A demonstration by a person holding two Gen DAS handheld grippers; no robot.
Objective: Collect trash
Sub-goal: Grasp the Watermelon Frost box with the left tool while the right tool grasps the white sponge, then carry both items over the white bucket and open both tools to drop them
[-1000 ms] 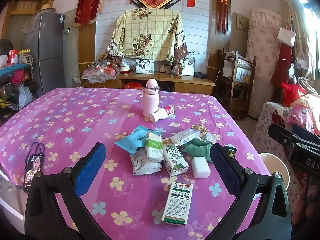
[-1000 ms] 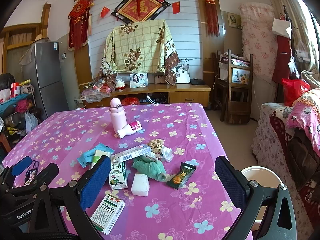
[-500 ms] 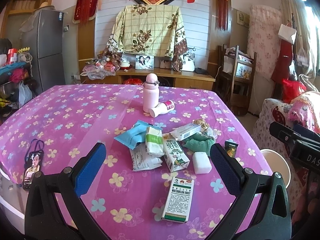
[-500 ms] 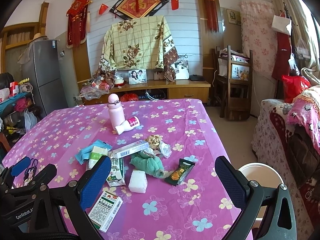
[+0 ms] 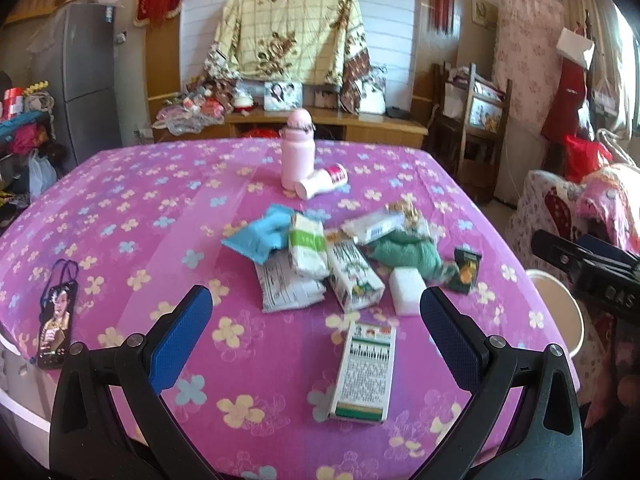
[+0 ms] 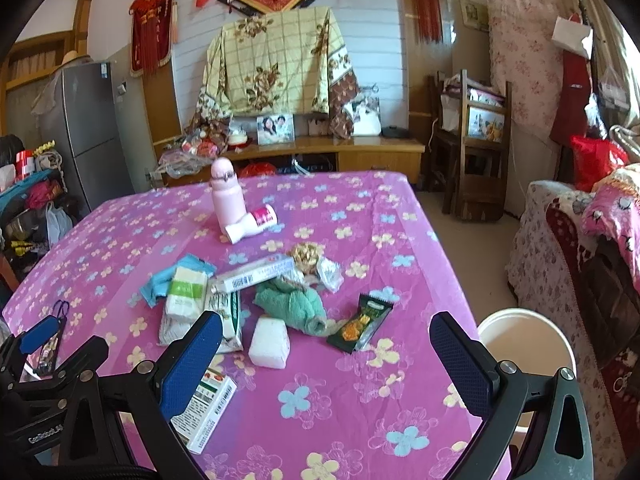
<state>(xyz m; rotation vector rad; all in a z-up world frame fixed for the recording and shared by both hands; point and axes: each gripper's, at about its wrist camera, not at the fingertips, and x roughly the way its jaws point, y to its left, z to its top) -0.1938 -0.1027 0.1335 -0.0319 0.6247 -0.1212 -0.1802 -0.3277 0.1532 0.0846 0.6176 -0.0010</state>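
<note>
left gripper (image 5: 316, 316): held wide, empty, above medicine box (image 5: 364, 372)
right gripper (image 6: 326, 344): held wide, empty
bucket (image 6: 524, 344): beside table (image 6: 360, 400)

Each hand-held gripper, the left (image 5: 316, 312) and the right (image 6: 326, 340), has a matte black plastic frame with triangular cut-outs and silver screws at the joints. The fingers (image 5: 180, 332) carry textured blue pads. White lettering marks the left frame's side in the right view.
</note>
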